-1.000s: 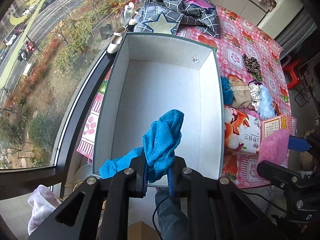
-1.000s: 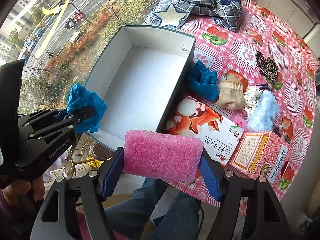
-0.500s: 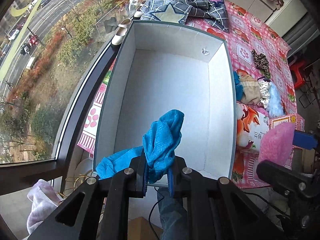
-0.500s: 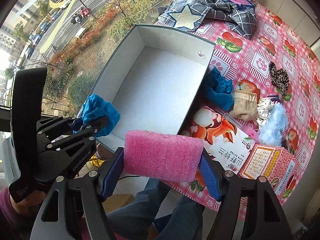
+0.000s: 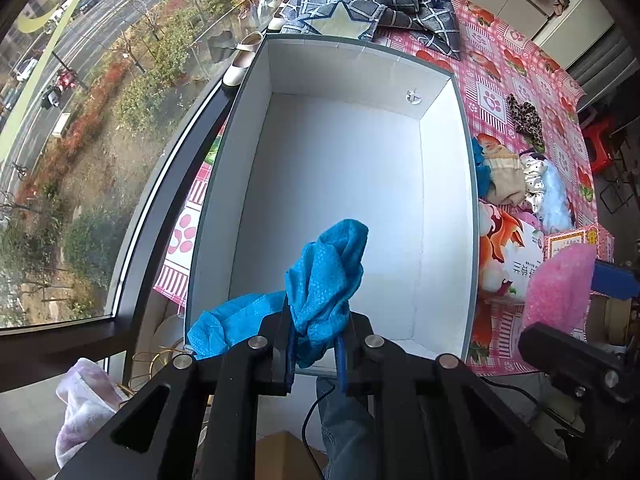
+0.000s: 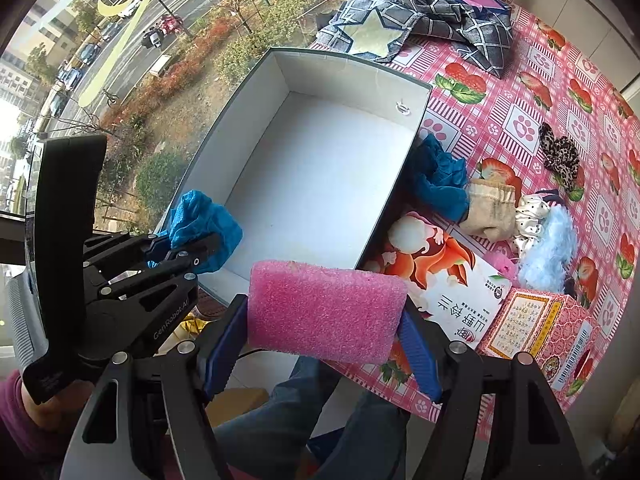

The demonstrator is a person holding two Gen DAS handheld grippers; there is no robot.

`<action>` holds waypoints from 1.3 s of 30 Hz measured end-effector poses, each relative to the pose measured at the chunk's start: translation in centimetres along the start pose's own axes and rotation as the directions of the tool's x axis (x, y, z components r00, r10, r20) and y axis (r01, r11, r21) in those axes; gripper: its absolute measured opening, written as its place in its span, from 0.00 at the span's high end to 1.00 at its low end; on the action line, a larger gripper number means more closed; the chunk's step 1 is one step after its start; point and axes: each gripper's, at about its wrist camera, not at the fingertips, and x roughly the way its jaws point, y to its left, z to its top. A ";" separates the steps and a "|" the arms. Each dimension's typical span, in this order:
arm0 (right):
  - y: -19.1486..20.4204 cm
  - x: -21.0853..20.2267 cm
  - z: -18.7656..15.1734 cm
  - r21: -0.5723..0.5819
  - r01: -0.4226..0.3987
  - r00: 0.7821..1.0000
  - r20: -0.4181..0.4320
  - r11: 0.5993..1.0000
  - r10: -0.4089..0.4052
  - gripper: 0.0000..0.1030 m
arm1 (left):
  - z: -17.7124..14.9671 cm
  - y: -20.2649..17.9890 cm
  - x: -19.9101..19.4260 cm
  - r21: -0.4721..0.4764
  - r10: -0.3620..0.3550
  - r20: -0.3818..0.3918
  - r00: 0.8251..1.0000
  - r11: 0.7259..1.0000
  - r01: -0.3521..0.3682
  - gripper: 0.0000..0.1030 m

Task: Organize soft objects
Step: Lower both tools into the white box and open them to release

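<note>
The left gripper [image 5: 314, 354] points straight down over the near end of the open grey cardboard box with white interior [image 5: 472, 184]. Its jaws are clenched on a crumpled bright blue textured cloth [image 5: 324, 280], which bunches above the pads and trails out to one side over the near box wall. The right gripper [image 6: 320, 346] also points down, beside the box's near corner. Its jaws stand partly apart, grasping a rectangular pink porous foam sponge [image 6: 324, 312] by its two short ends. The box interior is bare. On the bench, covered by a pink checked strawberry-print cloth [image 6: 520, 92], a pile of soft items [image 6: 500, 208] lies just beside the box's right wall: blue fabric, beige knit, pale blue fluff.
</note>
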 end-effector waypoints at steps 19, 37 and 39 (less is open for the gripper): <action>1.3 0.6 1.3 -0.034 -0.005 1.000 0.001 0.999 0.005 0.29 | 0.0 0.7 0.9 -0.025 0.003 -0.024 1.000 1.000 -0.004 0.84; 1.7 1.9 2.9 -0.027 -0.024 0.999 -0.022 0.999 0.024 0.29 | 0.0 0.7 1.9 -0.028 0.013 -0.040 0.999 1.000 -0.014 0.84; 1.7 2.0 3.0 -0.027 -0.026 0.999 -0.027 0.999 0.026 0.29 | 0.1 0.7 1.9 -0.030 0.014 -0.040 0.999 0.999 -0.016 0.84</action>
